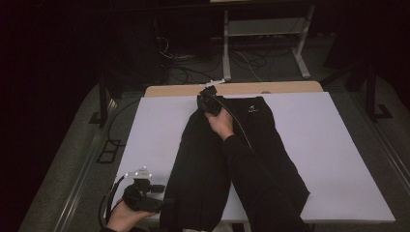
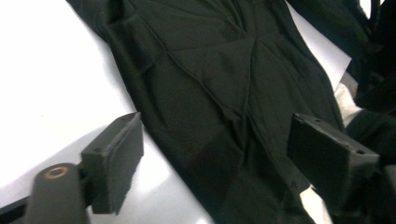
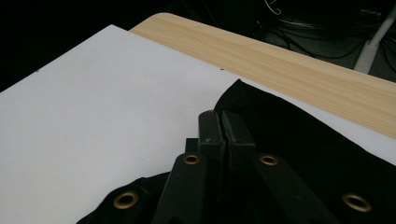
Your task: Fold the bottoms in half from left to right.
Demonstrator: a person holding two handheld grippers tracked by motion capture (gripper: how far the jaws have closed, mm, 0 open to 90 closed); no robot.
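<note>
A pair of black trousers [image 1: 227,159] lies lengthwise down the middle of the white surface [image 1: 329,145], waistband at the far end near the strip of bare wood [image 1: 290,88], legs running back toward the person and hanging a little over the near edge.

The person's right arm, in a black sleeve [image 1: 256,183], stretches forward across the trousers, and the right hand [image 1: 221,123] holds the right hand-held gripper [image 1: 209,101] at the far left corner of the waistband. In the right gripper view its two black jaws stand pressed together, tips resting right at the edge of the black cloth [image 3: 289,135]; whether a fold of it is pinched between them I cannot tell, since the jaws hide that spot.

The left hand [image 1: 123,215] sits low at the near left corner of the surface, palm up under the left hand-held gripper [image 1: 167,200], which points sideways toward the near trouser leg. In the left gripper view its jaws stand apart, one over the white surface [image 2: 51,84] and one over the trousers [image 2: 210,93], not pressing on the cloth between them. A black cable [image 1: 109,200] loops from it off the near edge.
</note>
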